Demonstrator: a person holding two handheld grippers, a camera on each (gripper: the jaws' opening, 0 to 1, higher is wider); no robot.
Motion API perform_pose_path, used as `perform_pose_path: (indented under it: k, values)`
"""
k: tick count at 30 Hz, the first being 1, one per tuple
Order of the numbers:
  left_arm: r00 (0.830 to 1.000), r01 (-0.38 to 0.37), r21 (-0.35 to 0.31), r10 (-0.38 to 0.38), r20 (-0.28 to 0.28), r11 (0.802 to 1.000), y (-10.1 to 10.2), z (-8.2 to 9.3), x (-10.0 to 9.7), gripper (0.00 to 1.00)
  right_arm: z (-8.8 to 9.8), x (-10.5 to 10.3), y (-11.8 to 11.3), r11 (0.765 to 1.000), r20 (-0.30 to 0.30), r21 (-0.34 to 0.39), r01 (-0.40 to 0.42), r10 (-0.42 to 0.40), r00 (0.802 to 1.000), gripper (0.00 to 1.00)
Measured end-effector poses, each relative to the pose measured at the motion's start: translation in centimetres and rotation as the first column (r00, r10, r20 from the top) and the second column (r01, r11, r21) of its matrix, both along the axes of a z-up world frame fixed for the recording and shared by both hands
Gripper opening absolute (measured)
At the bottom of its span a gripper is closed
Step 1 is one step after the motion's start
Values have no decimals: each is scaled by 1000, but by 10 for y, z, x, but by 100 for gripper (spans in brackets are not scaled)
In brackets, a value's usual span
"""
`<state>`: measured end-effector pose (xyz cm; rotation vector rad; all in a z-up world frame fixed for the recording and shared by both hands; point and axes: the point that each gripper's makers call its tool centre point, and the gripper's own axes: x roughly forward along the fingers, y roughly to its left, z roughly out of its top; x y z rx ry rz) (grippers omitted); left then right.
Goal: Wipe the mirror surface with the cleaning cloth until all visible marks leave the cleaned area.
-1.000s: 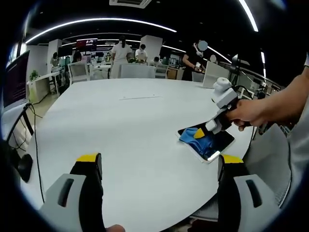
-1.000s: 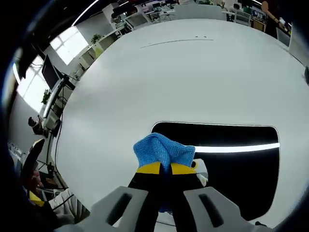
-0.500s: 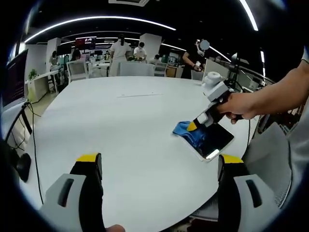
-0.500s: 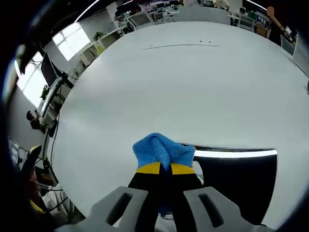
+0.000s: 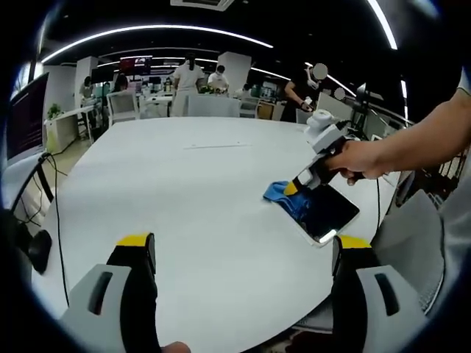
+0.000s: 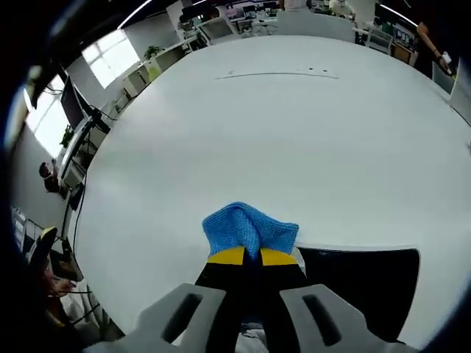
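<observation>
Nearest the lens in the right gripper view, the right gripper (image 6: 249, 257) has its fingers clenched on a bunched blue cleaning cloth (image 6: 249, 226), the fabric bulging out past the yellow tips. Just beyond and to one side lies the mirror (image 6: 360, 283), a dark rounded rectangle flat on the white table (image 6: 294, 132); the cloth sits at the mirror's end, partly over the table, so most of the glass is uncovered. In the left gripper view, the left gripper (image 5: 239, 250) hangs over the near edge of the table with its fingers spread wide and nothing between them. Farther along, close to the table's edge on the person's right-hand side, that view shows the mirror (image 5: 324, 215) with the cloth (image 5: 278, 194) pressed at its far end by the right gripper (image 5: 293, 188), a hand (image 5: 360, 159) gripping the tool's handle. Whether any marks remain on the glass is too small to tell. The step in hand appears to be a wiping stroke that has reached the end of the mirror, so the task looks mid-way. The next move likely calls for drawing the cloth back across the length of the glass with steady downward pressure, without nudging the mirror toward the nearby table edge. Beyond the table, people stand among desks and chairs.
</observation>
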<state>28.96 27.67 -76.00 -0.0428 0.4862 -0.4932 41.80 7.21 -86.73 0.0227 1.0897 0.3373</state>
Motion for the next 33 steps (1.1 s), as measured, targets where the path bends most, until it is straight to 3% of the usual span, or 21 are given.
perform_pose_path:
  k: [12, 33]
  values:
    - [1000, 7, 14, -7, 10, 1000, 2, 5, 6, 99, -3, 2, -3, 1000, 8, 1, -8, 8, 1000, 0]
    - [1000, 14, 7, -14, 13, 1000, -5, 5, 8, 99, 0, -1, -32, 1000, 3, -15, 19, -19, 1000, 0]
